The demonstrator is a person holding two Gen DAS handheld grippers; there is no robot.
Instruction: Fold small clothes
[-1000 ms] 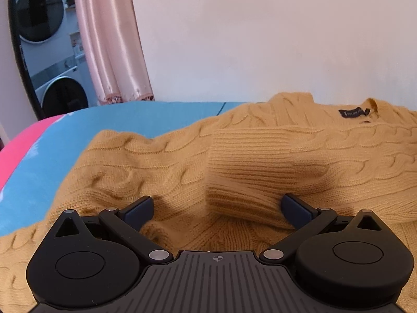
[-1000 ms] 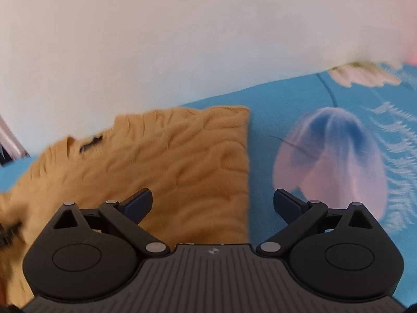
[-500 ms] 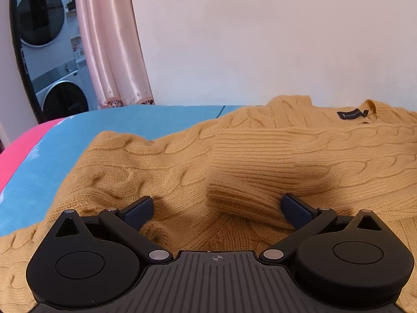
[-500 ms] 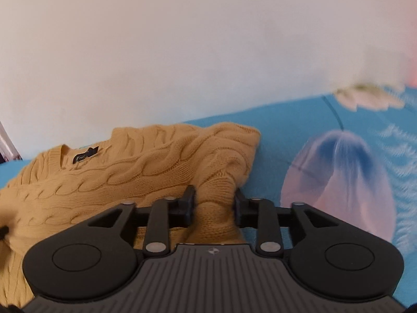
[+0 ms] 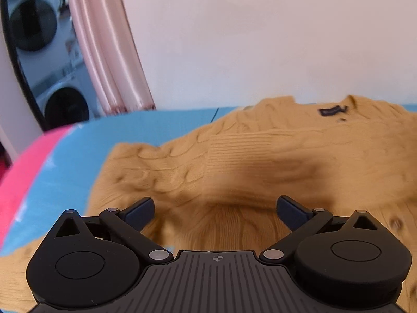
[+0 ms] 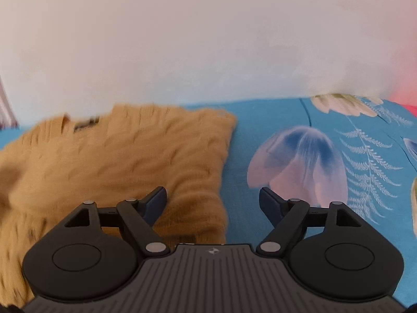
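A mustard cable-knit sweater (image 5: 260, 161) lies on the blue bedsheet (image 5: 130, 135), one ribbed sleeve cuff (image 5: 234, 151) folded across its body and a dark neck label (image 5: 329, 110) at the far side. My left gripper (image 5: 215, 210) is open just above the knit, holding nothing. In the right wrist view the sweater (image 6: 117, 161) fills the left half, blurred. My right gripper (image 6: 213, 202) is open over the sweater's right edge, its left finger over knit, its right finger over the sheet (image 6: 260, 120).
A pale wall rises behind the bed. A pink curtain (image 5: 104, 52) and stacked washing machines (image 5: 39, 52) stand at the far left. The sheet has a pink border (image 5: 23, 167) on the left and a large flower print (image 6: 299, 161) right of the sweater.
My right gripper, shut on the sweater's right edge half a second ago, has opened and let it go. The left gripper has stayed open and pulled back slightly.
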